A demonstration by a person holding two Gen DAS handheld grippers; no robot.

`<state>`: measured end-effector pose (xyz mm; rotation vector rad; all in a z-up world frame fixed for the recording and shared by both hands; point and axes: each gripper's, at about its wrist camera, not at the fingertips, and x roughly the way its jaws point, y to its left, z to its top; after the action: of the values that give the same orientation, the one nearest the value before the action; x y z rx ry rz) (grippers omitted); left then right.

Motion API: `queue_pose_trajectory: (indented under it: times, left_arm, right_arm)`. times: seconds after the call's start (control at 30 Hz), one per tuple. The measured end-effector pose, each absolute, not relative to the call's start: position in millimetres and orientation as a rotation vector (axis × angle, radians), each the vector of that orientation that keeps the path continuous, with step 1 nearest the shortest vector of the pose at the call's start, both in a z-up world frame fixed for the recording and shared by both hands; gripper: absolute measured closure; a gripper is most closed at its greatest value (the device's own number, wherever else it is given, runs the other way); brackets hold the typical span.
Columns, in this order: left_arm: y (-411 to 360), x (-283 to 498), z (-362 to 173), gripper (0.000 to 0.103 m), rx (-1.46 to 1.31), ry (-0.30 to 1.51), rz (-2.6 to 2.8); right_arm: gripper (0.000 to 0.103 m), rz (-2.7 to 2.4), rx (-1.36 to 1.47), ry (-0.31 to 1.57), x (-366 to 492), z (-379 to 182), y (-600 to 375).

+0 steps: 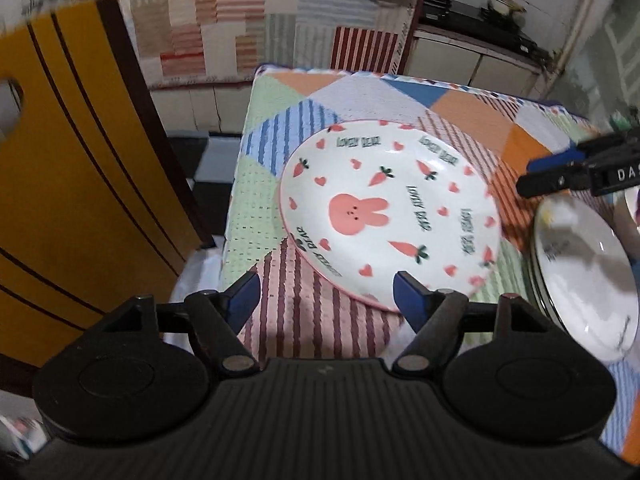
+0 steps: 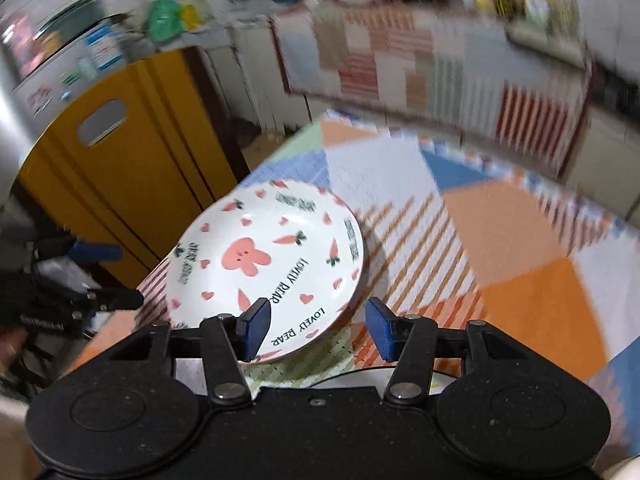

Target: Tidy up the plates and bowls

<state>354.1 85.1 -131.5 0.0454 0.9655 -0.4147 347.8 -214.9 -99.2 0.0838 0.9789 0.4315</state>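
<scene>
Two grippers up, both with jaws spread and nothing between the pads. Left gripper (image 1: pixel 326 298) sits at the near edge of the bunny plate (image 1: pixel 390 212), right fingertip overlapping the rim in view, left fingertip over bare tablecloth (image 1: pixel 280 312); contact not confirmable. Right gripper (image 2: pixel 318 330) straddles the same plate's near rim from the other side, plate (image 2: pixel 266 264) lying ahead and to its left, no clamp visible. Plate round, so no long axis to align on; rim is the only grab line. Looks tilted or propped at one edge rather than flat, hard to tell through blur. Second stack (image 1: pixel 580 272) just right of the bunny plate: white plate on top, dark-rimmed one under it. Both dishes empty. Left gripper judged nearer the bunny plate's rim, right gripper nearer the stack. Likely next: pinch rim, lift onto stack. Risk: glazed rim slipping.
</scene>
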Motion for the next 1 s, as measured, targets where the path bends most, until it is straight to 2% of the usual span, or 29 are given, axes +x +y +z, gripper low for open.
queue_pose_trajectory:
  times: [0.33, 0.43, 0.47, 0.5, 0.53, 0.57, 0.6, 0.63, 0.77, 1.0]
  left_arm:
    - [79.5, 400.4, -169.2, 0.030, 0.021, 1.007, -0.397]
    - [76.9, 409.8, -176.6, 0.034, 0.020, 1.017, -0.390]
    - [77.5, 410.2, -177.6, 0.034, 0.012, 1.019, -0.387]
    - [77.7, 410.5, -177.6, 0.042, 0.006, 1.008, -0.384]
    - [78.3, 410.5, -177.4, 0.046, 0.004, 1.006, -0.381]
    - [78.2, 409.9, -177.2, 0.057, 0.009, 1.003, -0.380]
    - [78.8, 409.2, -177.2, 0.073, -0.014, 1.003, -0.399]
    - [81.0, 409.3, -178.0, 0.080, -0.064, 1.014, -0.421]
    - [71.5, 404.4, -176.4, 0.080, -0.066, 1.033, -0.383]
    - [73.5, 388.8, -143.8, 0.079, -0.099, 1.011, -0.348]
  right_arm:
    - [0.045, 0.428, 0.093, 1.046, 385.4, -144.9, -201.8]
    - [0.045, 0.453, 0.091, 1.048, 394.2, -153.7, -199.5]
    - [0.049, 0.458, 0.104, 1.051, 396.4, -156.6, -199.8]
    - [0.053, 0.460, 0.125, 1.052, 397.8, -159.8, -200.8]
    - [0.062, 0.459, 0.148, 1.051, 399.5, -163.0, -201.5]
    - [0.065, 0.446, 0.169, 1.050, 399.9, -165.6, -202.3]
    - [0.068, 0.439, 0.176, 1.043, 399.4, -167.1, -202.8]
    - [0.076, 0.432, 0.161, 1.034, 398.2, -168.7, -202.6]
    - [0.082, 0.453, 0.199, 1.016, 398.8, -173.3, -212.4]
    - [0.083, 0.533, 0.157, 0.970, 381.7, -148.4, -215.0]
